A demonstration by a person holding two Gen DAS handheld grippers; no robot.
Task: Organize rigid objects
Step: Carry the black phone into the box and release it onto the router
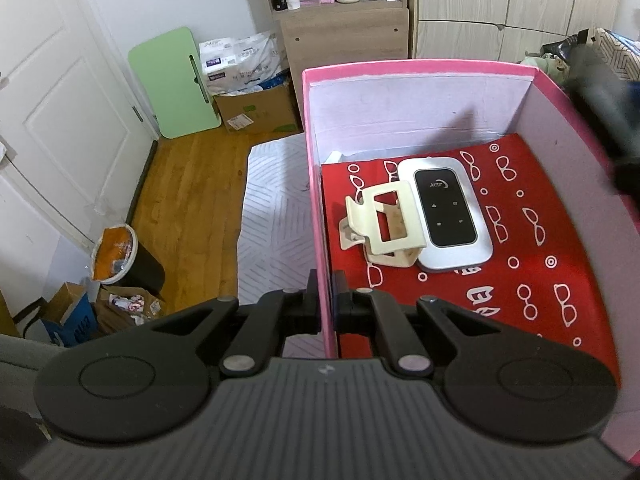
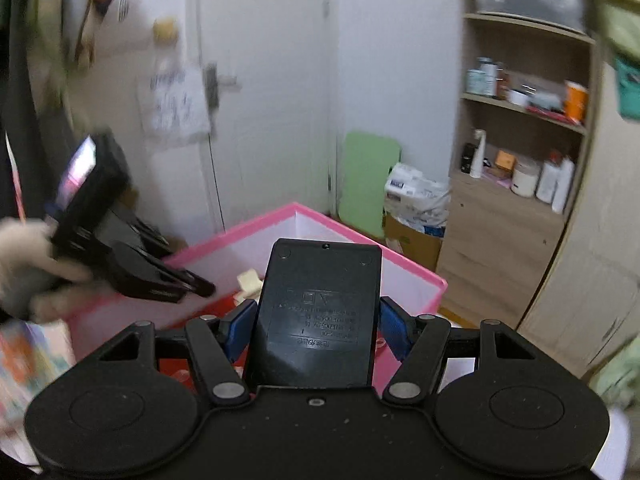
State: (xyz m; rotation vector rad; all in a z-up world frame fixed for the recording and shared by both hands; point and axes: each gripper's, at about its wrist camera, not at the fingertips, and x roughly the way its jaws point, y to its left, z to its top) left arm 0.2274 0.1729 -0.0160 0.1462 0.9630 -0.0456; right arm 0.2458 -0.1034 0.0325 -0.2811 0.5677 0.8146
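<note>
A pink box (image 1: 316, 200) with a red patterned lining holds a white and black pocket device (image 1: 444, 212) and a cream hair clip (image 1: 384, 224). My left gripper (image 1: 327, 304) is shut on the box's left wall near its front corner. My right gripper (image 2: 318, 324) is shut on a black flat device (image 2: 320, 312), back side up, held above the pink box (image 2: 416, 280). In the right wrist view the left gripper (image 2: 192, 284) shows blurred at the box's rim. In the left wrist view the right gripper is a dark blur at the right edge.
A white patterned cloth (image 1: 276, 216) lies under the box. A green board (image 1: 176, 84), a cardboard box (image 1: 256, 108) and a wooden shelf unit (image 1: 344, 20) stand behind. A bin (image 1: 120, 256) stands on the wooden floor at left.
</note>
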